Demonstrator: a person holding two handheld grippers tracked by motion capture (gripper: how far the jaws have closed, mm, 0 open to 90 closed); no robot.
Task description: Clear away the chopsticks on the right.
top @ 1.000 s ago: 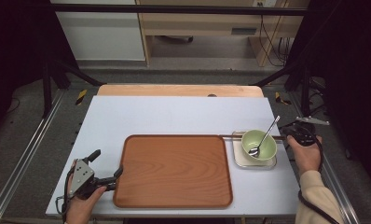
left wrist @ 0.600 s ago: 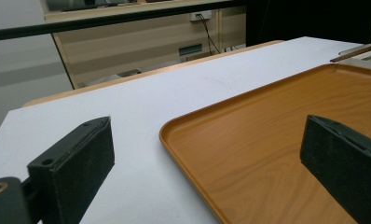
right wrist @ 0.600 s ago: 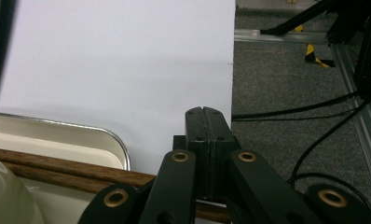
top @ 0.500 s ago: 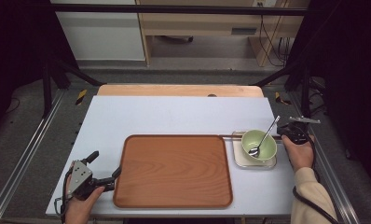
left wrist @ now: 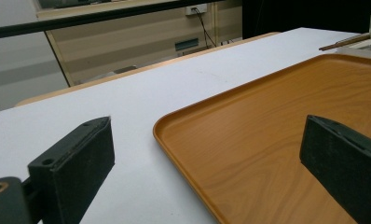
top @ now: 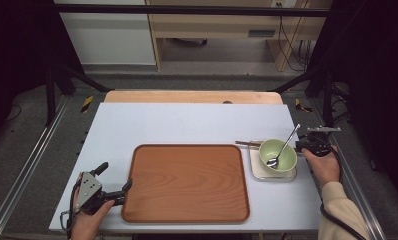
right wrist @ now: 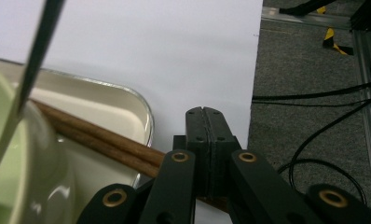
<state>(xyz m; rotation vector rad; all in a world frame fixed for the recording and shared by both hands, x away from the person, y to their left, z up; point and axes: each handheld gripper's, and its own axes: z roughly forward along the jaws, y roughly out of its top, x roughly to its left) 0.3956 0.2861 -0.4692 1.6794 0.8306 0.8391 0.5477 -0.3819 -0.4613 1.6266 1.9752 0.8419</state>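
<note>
Since a second ago, the right tongs [top: 307, 146] have been edged closer to the chopsticks [right wrist: 95, 135], pressed together over their near end, seemingly for lifting off the dish [top: 254, 167]. The left tongs [top: 116, 185] are held spread beside the tray [top: 187, 182].

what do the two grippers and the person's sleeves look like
Both are black handheld tools. The left gripper has a grey three-cornered plate on top, a trailing black cable and flat, dark, rough-faced jaws. The right gripper has black link arms with brass-coloured pivot rings, and a black cable running back along a beige sleeve.
</note>
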